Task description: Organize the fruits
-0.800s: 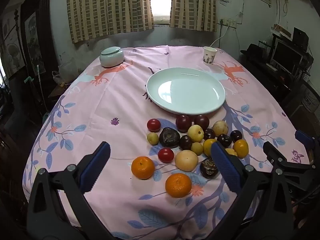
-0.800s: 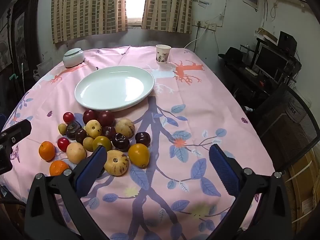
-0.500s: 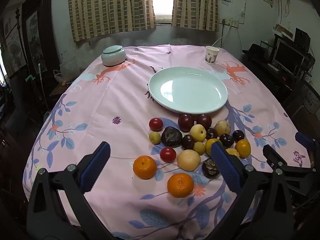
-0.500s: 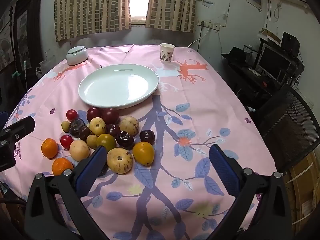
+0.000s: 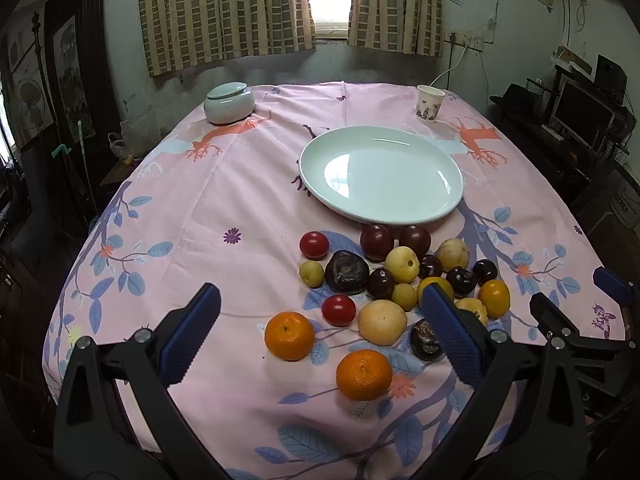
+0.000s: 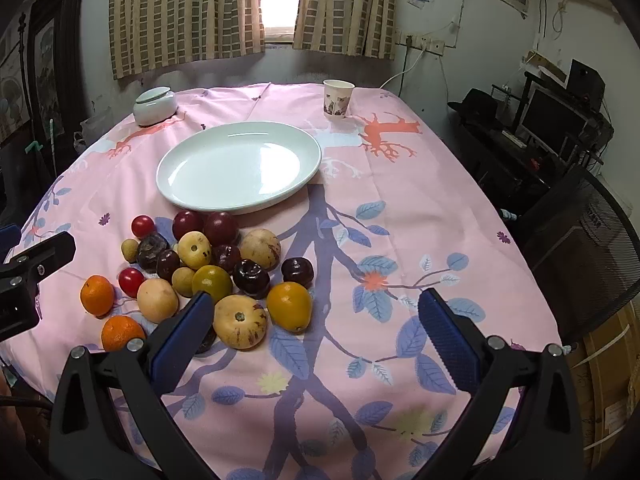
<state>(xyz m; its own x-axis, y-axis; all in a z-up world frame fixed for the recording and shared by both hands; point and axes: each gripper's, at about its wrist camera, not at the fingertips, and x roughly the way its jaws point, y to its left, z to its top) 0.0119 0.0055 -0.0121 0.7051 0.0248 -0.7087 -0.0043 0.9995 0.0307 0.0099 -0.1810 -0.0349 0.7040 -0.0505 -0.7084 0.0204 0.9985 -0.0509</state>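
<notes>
**Pink cloth, bare plate: first fruit not yet picked**

Pink floral cloth covers the surface [image 5: 248,200], and the white plate [image 5: 382,176] at upper centre of both views holds nothing. The fruits [image 5: 384,276] sit heaped just below it. Both the left gripper [image 5: 320,332] and the right gripper [image 6: 316,332] hang spread wide and empty above the near edge. In the left view an orange [image 5: 289,335] lies between the jaws; in the right view a speckled yellow fruit [image 6: 240,321] sits by the left pad. Best to start with outer, free-standing fruit, closing gently to avoid rolling neighbours.
</notes>
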